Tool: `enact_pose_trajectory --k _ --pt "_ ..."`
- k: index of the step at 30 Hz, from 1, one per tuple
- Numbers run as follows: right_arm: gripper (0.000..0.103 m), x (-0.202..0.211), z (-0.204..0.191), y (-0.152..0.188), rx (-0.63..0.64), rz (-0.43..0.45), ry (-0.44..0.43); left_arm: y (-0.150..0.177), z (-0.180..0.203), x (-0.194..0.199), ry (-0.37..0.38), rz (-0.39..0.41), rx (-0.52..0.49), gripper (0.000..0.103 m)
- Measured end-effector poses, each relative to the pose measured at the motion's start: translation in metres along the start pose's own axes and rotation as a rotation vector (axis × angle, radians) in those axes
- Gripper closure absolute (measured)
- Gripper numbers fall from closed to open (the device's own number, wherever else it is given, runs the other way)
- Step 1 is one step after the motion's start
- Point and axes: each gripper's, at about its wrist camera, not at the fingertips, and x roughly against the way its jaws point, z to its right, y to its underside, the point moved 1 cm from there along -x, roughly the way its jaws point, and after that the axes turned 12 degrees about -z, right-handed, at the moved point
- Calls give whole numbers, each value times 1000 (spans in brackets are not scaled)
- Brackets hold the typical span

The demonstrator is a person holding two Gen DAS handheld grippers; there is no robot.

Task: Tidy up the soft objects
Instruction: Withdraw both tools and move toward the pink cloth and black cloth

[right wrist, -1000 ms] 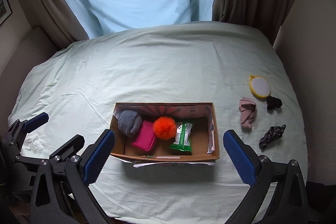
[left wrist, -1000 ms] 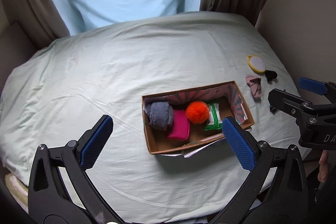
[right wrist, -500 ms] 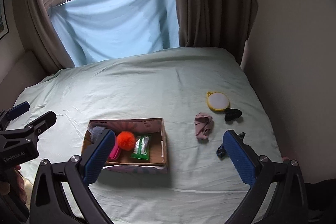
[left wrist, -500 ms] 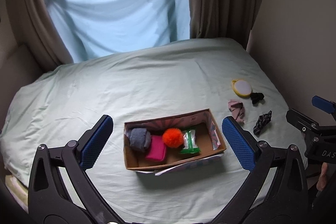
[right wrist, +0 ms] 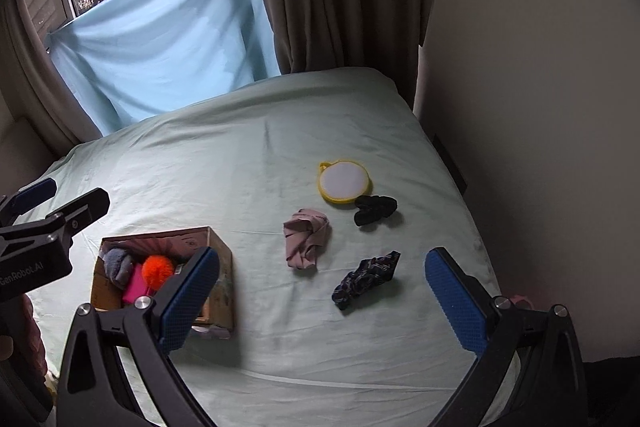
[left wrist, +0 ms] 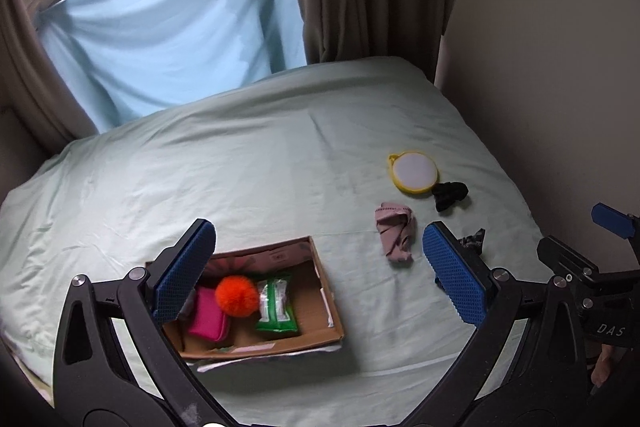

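Cardboard box (right wrist: 224,263) w/ pompom (right wrist: 158,269), pink cloth (right wrist: 306,237) beside, both grippers wide

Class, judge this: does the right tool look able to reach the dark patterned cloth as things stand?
Probably yes: the right tool is open, the dark patterned cloth lies alone on the sheet ahead, nothing covering it.
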Motion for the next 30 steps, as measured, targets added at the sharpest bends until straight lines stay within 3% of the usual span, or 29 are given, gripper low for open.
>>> enact_pose_trajectory --k 5,13,23,30 --pt "1 -43 30 -5 -16 -54 -2 -20 41 -55 -30 -48 -55 0" --pt "1 -126 62 -6 -53 -152 -30 -38 89 -167 49 -204 -89 0" --pt "1 -211 86 0 -165 -255 -58 -38 127 -279 60 -355 -163 0" --pt "1 -263 82 7 -171 -333 -60 -27 144 -353 68 -478 -205 0"
